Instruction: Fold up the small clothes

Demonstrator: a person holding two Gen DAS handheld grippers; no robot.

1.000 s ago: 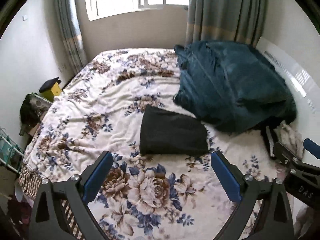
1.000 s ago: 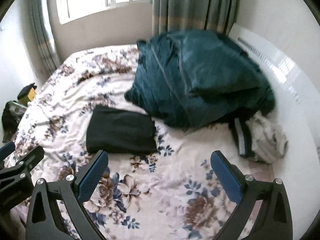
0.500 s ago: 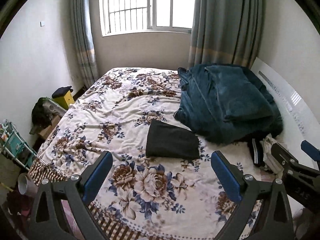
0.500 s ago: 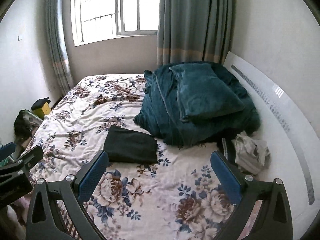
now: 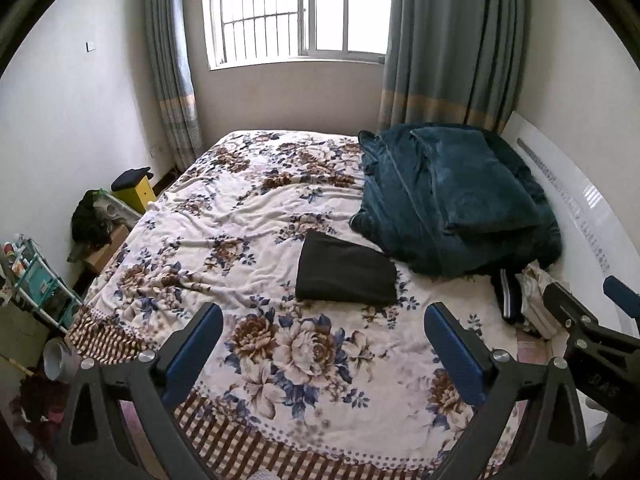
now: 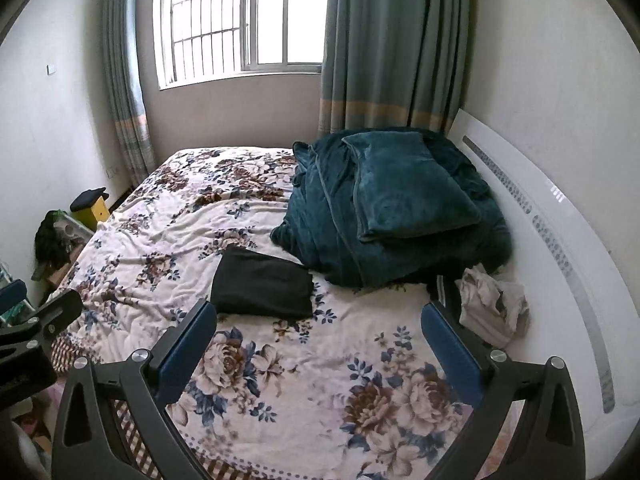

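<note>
- Clothes heap (image 6: 490, 306) lies crumpled at right of frame by the headboard, nearer the right gripper (image 6: 320, 344).
- Black folded garment (image 5: 346, 272) sits mid-bed, ahead of the left gripper (image 5: 324, 344).
- Both grippers gape apart, empty.

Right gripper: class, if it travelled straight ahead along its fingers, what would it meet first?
Probably the floral bedspread, on bare fabric just right of the folded black garment. The open right gripper points down at the bed with nothing between; the fisheye makes the landing spot uncertain.
</note>
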